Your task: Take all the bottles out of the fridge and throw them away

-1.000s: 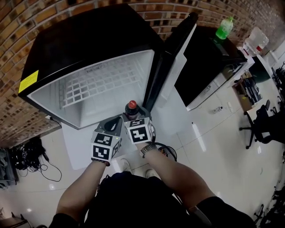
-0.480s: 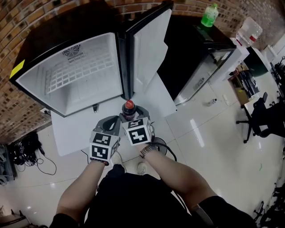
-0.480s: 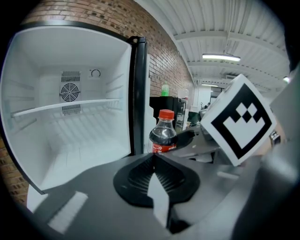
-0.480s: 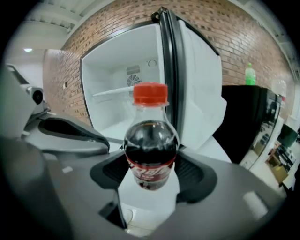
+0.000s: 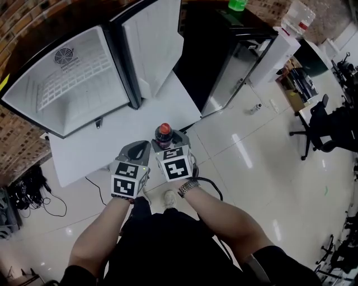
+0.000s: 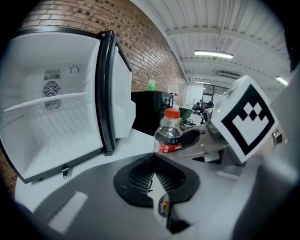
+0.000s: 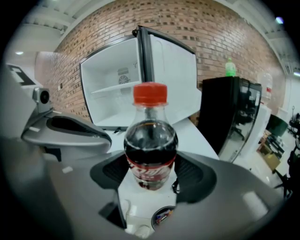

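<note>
A small dark cola bottle with a red cap stands upright between the jaws of my right gripper, which is shut on it. The head view shows the same bottle held above the floor, in front of the open white fridge. The fridge's shelves look bare and its door swings wide. My left gripper is shut with nothing in it, just left of the bottle. A green bottle stands on the black cabinet at the back.
A white mat lies on the glossy floor below the fridge. A black cabinet stands right of the door. Cables lie at the left; office chairs and boxes are at the right. The person's feet are below the grippers.
Both grippers and the bottle have drawn back from the fridge; the fridge now sits farther up and left in the head view, with more floor showing.
</note>
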Demonstrator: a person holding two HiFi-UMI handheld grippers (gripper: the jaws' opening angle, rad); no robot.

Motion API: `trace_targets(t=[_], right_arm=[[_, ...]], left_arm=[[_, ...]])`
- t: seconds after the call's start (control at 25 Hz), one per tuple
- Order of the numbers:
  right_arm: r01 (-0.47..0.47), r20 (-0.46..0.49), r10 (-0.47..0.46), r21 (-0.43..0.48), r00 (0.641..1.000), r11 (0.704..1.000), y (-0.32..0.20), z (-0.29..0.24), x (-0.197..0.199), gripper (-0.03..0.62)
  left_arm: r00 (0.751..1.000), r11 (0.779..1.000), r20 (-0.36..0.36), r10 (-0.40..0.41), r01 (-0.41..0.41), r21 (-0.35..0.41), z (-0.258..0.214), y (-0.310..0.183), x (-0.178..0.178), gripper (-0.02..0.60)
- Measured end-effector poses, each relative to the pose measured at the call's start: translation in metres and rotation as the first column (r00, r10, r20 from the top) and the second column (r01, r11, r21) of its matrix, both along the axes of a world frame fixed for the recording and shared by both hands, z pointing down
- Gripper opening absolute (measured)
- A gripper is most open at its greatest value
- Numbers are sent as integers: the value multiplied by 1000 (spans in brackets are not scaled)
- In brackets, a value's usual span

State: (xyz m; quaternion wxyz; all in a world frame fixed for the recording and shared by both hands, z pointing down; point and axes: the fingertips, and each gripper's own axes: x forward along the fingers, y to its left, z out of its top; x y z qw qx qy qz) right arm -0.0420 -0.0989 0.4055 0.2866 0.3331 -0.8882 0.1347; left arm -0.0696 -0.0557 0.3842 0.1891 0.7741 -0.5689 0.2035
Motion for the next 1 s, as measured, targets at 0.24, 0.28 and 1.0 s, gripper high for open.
trace_targets(t=[0.24, 0.28, 1.0], right_arm=[[-56, -21, 55, -47, 998, 997, 14, 27, 55, 302], [-65, -29, 63, -59, 998, 996, 16, 34, 64, 302], [-273, -119, 246, -371, 962, 888, 73, 200, 163, 302]], left_arm=[[999, 998, -10, 52, -52, -44, 22, 6, 44, 3], [998, 997, -10, 60, -61, -53, 27, 7, 51, 3], [977, 935, -40, 208, -211, -286, 158, 36, 127, 3]])
